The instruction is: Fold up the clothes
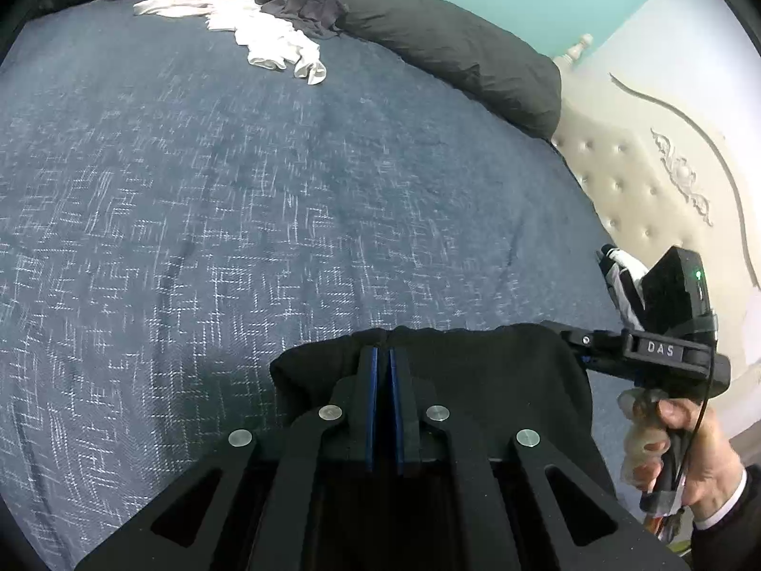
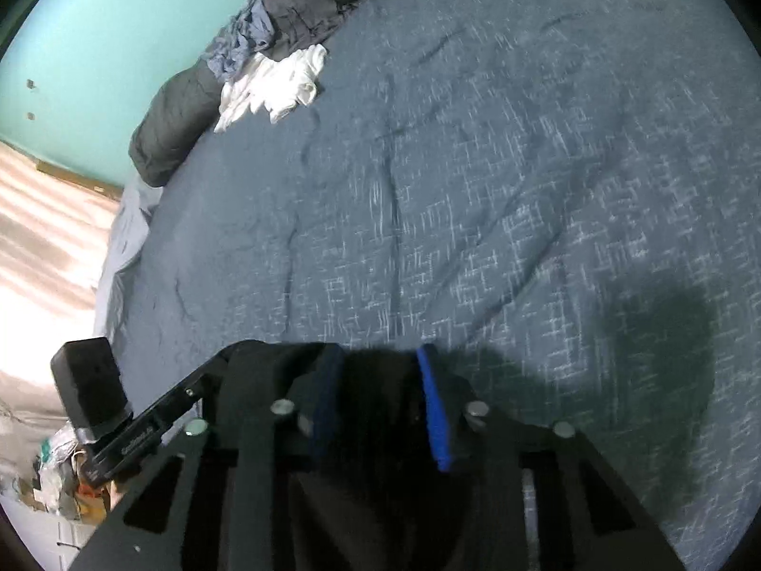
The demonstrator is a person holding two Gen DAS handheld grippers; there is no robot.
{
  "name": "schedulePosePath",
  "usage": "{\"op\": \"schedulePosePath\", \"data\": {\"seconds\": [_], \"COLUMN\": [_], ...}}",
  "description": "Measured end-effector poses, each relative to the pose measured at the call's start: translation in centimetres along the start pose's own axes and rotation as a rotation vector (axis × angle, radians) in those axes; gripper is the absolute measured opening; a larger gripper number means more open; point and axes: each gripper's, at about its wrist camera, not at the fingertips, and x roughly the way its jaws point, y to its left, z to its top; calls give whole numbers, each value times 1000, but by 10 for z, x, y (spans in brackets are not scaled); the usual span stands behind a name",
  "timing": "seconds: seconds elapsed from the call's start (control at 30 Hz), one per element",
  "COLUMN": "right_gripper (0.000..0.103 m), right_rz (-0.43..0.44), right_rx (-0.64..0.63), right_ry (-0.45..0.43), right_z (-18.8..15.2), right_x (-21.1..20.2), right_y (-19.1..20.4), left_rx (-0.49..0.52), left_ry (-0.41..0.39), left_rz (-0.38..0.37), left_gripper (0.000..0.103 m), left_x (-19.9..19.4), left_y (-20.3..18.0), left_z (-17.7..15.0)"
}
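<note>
Left tool (image 1: 384, 357): pinched tight on the black cloth (image 1: 475, 371).
Right tool (image 2: 380, 366): pads apart, cloth between them.
Cloth: over the bed (image 1: 238, 190).
Risk: right side may slip out and droop.

Home bedroom: bed (image 1: 238, 190), tufted headboard (image 1: 632, 181), pillow (image 1: 452, 47), clothes pile (image 1: 266, 0).

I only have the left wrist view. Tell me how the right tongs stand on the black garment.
Observer: The right tongs have their blue pads standing apart, with the black garment between them.
Operator: Report what's past the bed edge on that side.
Observer: A pale sheet hangs off the edge there.
Operator: Check the cover beside those tongs.
Observer: A dark shadow falls on the blue bedspread just to their right.
</note>
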Motion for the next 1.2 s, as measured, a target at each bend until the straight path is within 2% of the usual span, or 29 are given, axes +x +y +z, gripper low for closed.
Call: {"op": "schedulePosePath", "data": {"seconds": [0.03, 0.13, 0.23, 0.37, 0.53, 0.67, 0.73, 1.0, 1.03, 1.1, 1.2], "right_gripper": [13, 9, 7, 7, 4, 2, 2, 4, 5, 7, 8], "right_rz": [-5, -29, -67, -107, -149, -144, -146, -46, -55, -58, -7], "right_rx": [-2, -26, -22, -37, 32, 115, 98, 99, 86, 67, 77], "right_ry": [-6, -46, -111, -137, -189, -217, -209, -211, -225, -252, -252], "right_z": [-1, -6, -14, -19, -26, -30, -30, -20, -19, -18, -18], "right_x": [-1, -9, -16, -14, -16, -19, -18, -24, -29, -37, -46], "right_y": [0, 2, 1, 1, -12, -25, -22, -19, -18, -18, -24], "left_rx": [0, -11, -26, -39, -57, -73, -79, -53, -43, -36, -34], "left_ry": [-1, -9, -14, -22, -39, -48, -51, -38, -38, -50, -52], "left_rz": [0, 5, 10, 19, 40, 39, 34, -14, -15, -13, -40], "left_gripper": [6, 6, 6, 6, 6, 5, 5, 7, 10, 8, 15], "left_x": [-1, -2, -1, -1, -2, -1, -2, -7, -9, -19, -34], "left_y": [0, 2, 2, 4, 5, 6, 7, 6, 5, 5, 6], "left_z": [-1, -2, -4, -6, -9, -12, -12, -7, -5, -2, -3]}}
